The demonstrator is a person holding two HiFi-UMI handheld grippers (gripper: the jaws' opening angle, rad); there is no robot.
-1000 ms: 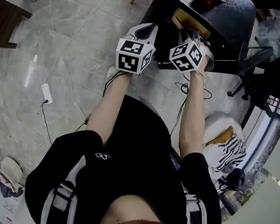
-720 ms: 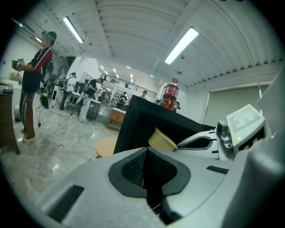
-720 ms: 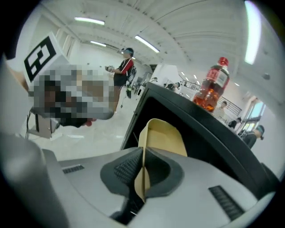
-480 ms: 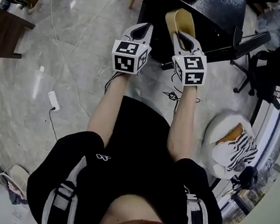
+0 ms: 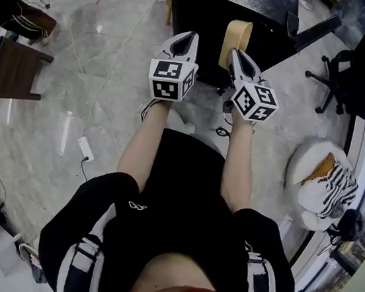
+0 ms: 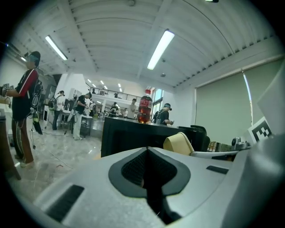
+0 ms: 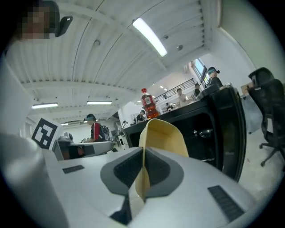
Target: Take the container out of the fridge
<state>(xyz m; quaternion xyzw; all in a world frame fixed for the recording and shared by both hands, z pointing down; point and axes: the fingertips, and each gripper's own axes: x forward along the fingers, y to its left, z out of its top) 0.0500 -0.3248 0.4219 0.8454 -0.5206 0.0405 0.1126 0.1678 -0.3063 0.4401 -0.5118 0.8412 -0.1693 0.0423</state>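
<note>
**A:** Where is the container?

**B:** In the right tongs (image 5: 238, 54). They are clamped on one thin wall of the beige container (image 5: 236, 37), and the rest sticks out past their tips. It hangs in the air just in front of the black fridge (image 5: 253, 14), whose door (image 5: 314, 31) is swung out to the right.

**A:** Is it clear of the opening?

**B:** Hard to say. In the head view its far end overlaps the fridge's front edge. The right gripper view shows its open hollow against the dark inside of the fridge. I cannot tell whether the far end reaches in.

**A:** And the left tongs?

**B:** The left tongs (image 5: 186, 39) are closed, pad against pad, with nothing between them. They are held beside the right tongs, apart from the container.

**A:** Can you see anything inside the fridge?

**B:** Very little, because it is too dark. One small shiny part glints in there, too small to name.

**A:** What about on top?

**B:** A bottle (image 6: 144, 107) of red drink stands upright on the fridge. The head view cuts it off at the upper edge, so only a red sliver shows there. The people behind it are small and blurry.
</note>
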